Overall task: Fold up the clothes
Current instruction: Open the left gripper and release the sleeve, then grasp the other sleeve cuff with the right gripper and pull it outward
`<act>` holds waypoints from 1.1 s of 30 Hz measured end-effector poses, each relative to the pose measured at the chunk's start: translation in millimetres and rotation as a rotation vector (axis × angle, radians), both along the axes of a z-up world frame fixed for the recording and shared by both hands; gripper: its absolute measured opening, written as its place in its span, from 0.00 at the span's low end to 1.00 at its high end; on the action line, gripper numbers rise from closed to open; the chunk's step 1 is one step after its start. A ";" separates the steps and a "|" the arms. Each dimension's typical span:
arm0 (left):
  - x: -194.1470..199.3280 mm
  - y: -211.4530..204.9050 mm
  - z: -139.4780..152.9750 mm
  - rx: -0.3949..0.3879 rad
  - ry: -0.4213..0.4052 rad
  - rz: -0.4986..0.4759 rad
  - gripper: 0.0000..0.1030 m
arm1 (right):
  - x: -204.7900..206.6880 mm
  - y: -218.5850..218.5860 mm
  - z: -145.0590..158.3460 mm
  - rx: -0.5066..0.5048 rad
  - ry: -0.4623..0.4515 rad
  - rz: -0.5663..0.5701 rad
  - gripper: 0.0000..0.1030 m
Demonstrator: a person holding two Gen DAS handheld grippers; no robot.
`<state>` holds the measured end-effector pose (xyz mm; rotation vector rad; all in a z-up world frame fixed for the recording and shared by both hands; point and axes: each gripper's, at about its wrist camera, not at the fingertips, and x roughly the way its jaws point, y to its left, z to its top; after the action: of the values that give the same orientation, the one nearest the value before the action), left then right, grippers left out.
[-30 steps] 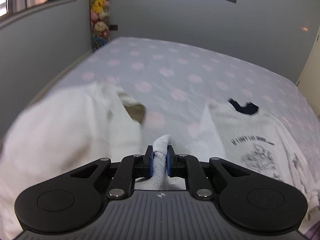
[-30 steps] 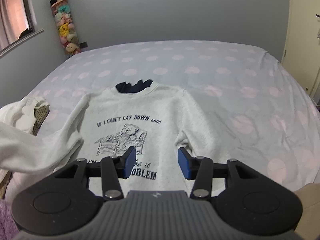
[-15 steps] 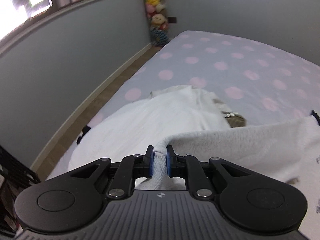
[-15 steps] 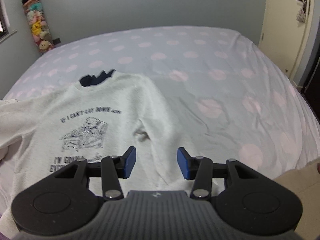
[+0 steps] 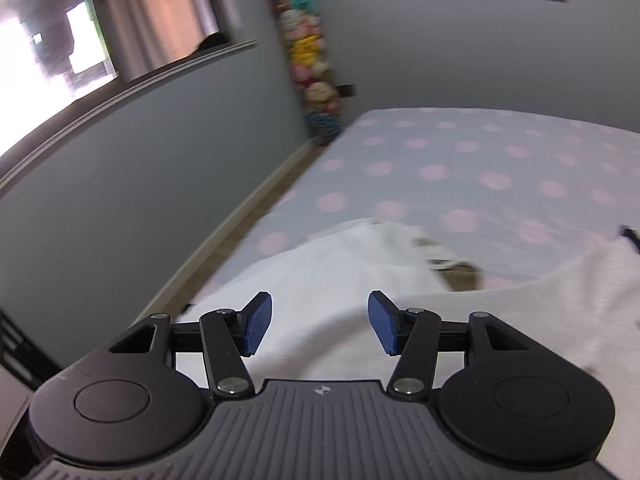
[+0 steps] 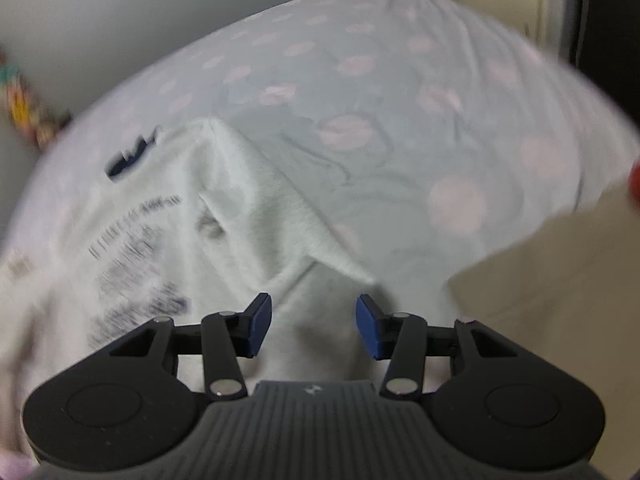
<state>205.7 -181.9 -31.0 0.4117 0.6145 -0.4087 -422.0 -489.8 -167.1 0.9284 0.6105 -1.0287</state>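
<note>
A pale grey sweatshirt (image 6: 160,216) with dark lettering and a navy collar lies face up on the polka-dot bed (image 6: 400,80). Its right sleeve (image 6: 280,216) is folded down beside the body. My right gripper (image 6: 313,326) hovers open just above the lower end of that sleeve, nothing between its pads. In the left wrist view my left gripper (image 5: 316,324) has its jaws opening, and no cloth is pinched between them. The sweatshirt's left sleeve (image 5: 520,312) stretches away to the right below it, over a heap of white clothing (image 5: 320,280).
The bed's left edge runs close to a grey wall (image 5: 160,168) with a strip of floor between. A column of soft toys (image 5: 308,52) hangs in the far corner. Beige floor (image 6: 560,272) shows past the bed's right front corner.
My left gripper has let go of the sleeve cuff and now stands open. My right gripper has swung right and dipped towards the folded right sleeve, rolling as it went.
</note>
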 end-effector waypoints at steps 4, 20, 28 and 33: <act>-44.7 -28.5 -0.1 -0.042 0.069 -0.105 0.50 | 11.5 4.3 -8.0 0.060 -0.112 -0.044 0.64; -133.4 -109.0 -37.6 -0.052 0.247 -0.316 0.50 | -44.0 -28.0 6.0 -0.008 0.002 -0.034 0.09; -141.3 -130.6 -37.7 -0.017 0.253 -0.329 0.50 | -71.9 -119.8 78.6 -0.226 0.172 -0.036 0.08; -136.2 -139.3 -41.8 0.013 0.261 -0.294 0.50 | -68.2 -148.0 90.9 -0.394 0.325 0.117 0.08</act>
<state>69.6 -321.3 -72.8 0.4671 0.8132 -0.7467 -490.2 -637.9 -76.2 0.3780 0.6897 -1.1513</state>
